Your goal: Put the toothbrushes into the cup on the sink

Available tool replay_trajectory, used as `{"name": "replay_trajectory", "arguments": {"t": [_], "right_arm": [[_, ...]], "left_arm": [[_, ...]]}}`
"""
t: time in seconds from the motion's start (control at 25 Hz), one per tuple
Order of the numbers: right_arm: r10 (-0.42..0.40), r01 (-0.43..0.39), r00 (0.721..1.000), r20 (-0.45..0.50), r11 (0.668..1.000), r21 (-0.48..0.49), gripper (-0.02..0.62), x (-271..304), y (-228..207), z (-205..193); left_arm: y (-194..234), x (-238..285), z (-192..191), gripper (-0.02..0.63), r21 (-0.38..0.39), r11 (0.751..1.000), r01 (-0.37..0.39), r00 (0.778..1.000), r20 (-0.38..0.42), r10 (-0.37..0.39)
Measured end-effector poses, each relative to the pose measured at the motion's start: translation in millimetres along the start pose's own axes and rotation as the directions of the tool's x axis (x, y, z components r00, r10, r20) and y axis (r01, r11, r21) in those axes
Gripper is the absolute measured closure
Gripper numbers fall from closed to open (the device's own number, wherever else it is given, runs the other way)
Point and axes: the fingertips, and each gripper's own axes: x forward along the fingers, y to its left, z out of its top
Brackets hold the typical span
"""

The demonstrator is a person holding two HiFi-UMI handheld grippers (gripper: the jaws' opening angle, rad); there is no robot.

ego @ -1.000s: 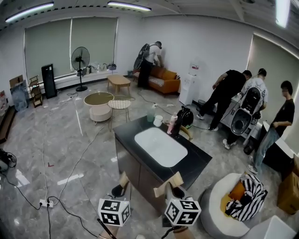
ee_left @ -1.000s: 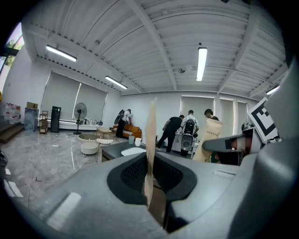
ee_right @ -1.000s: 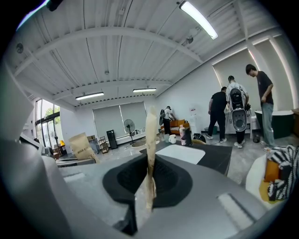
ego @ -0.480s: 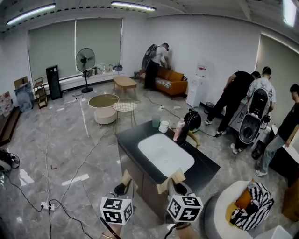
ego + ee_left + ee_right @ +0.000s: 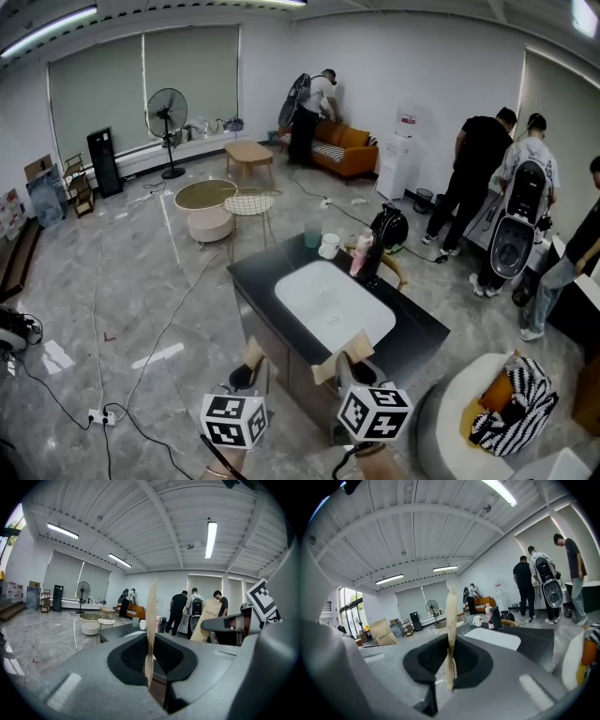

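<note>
A black counter [image 5: 417, 328] with a white sink basin [image 5: 333, 305] stands ahead of me. At its far end are a white cup [image 5: 329, 246], a pale green cup [image 5: 312, 234], a pink bottle [image 5: 360, 253] and a dark bottle [image 5: 374, 260]. I cannot make out any toothbrushes. My left gripper [image 5: 251, 354] and right gripper [image 5: 342, 353] hover at the counter's near end, both shut with nothing between the tan pads. The left gripper [image 5: 152, 602] points toward the cups [image 5: 139, 623]. The right gripper [image 5: 451, 606] points left of the white cup [image 5: 477, 620].
A white beanbag [image 5: 469, 412] with a striped cushion sits at the right of the counter. Cables and a power strip [image 5: 98, 415] lie on the floor at left. A round table [image 5: 204, 208] and wire stool [image 5: 247, 206] stand beyond the counter. Several people [image 5: 478, 173] are at right.
I have come closer to the counter, and both grippers moved forward with me, still shut. The people at the right have shifted a little.
</note>
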Motion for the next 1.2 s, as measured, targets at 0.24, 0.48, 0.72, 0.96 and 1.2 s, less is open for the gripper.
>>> {"name": "replay_trajectory", "arguments": {"t": [0.24,0.48,0.72,0.96,1.2], "right_arm": [[-0.015,0.015,1.000,-0.027,1.000,0.023,0.565,11,-8,-9],[-0.044,0.044,0.999,-0.013,0.998,0.038,0.565,40,-19,2],[-0.087,0.087,0.996,0.007,0.994,0.071,0.565,87,-24,13],[-0.100,0.100,0.995,0.007,0.992,0.077,0.566,155,-10,31],[-0.120,0.119,0.993,0.002,0.989,0.085,0.565,224,-2,49]], "left_arm": [[8,16,-12,0.569,-0.016,1.000,0.016,1.000,-0.020,-0.017],[22,55,-4,0.569,-0.012,0.999,0.049,0.999,-0.016,-0.049],[50,107,9,0.569,0.001,0.995,0.102,0.995,-0.022,-0.102],[94,164,36,0.569,0.012,0.991,0.134,0.991,-0.028,-0.133],[134,217,60,0.569,0.029,0.986,0.166,0.986,-0.033,-0.165]]}}
